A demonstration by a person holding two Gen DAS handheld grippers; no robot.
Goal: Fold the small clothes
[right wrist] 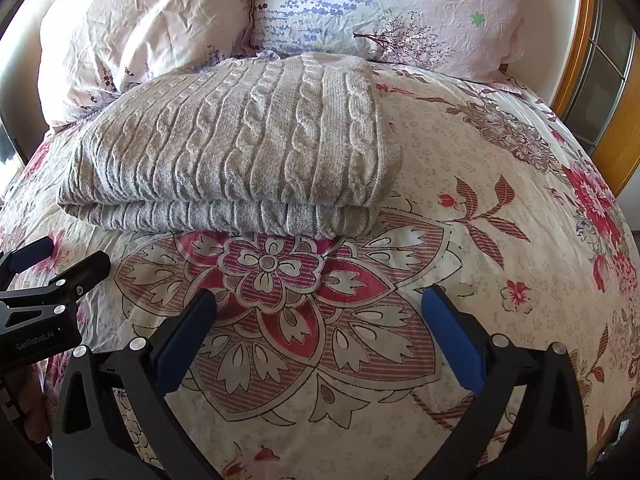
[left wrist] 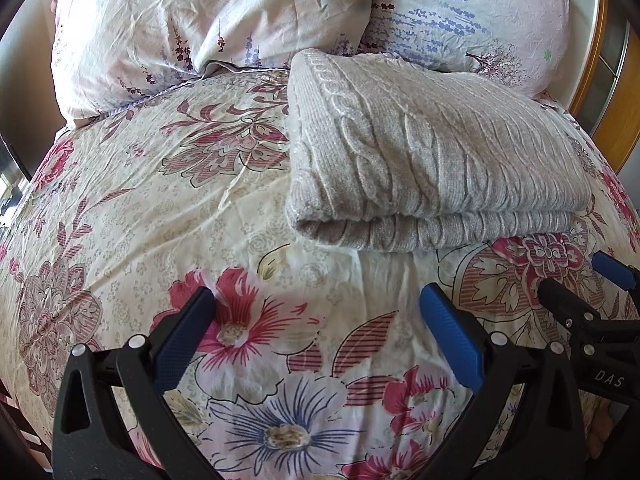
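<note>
A beige cable-knit sweater (left wrist: 424, 152) lies folded into a thick rectangle on the floral bedspread (left wrist: 160, 200), its folded edge toward me. In the right wrist view the same sweater (right wrist: 240, 148) sits ahead and to the left. My left gripper (left wrist: 318, 300) hovers open over the bedspread, short of the sweater and to its left, nothing between its blue pads. My right gripper (right wrist: 320, 300) is open too, just short of the sweater's near edge, holding nothing. Each gripper shows at the edge of the other's view: the right gripper (left wrist: 576, 276) and the left gripper (right wrist: 60, 256).
Two floral pillows (left wrist: 208, 28) (right wrist: 360, 4) lean at the head of the bed behind the sweater. A wooden frame with glass panes (right wrist: 600, 80) stands at the far right. The bedspread (right wrist: 500, 208) stretches on both sides of the sweater.
</note>
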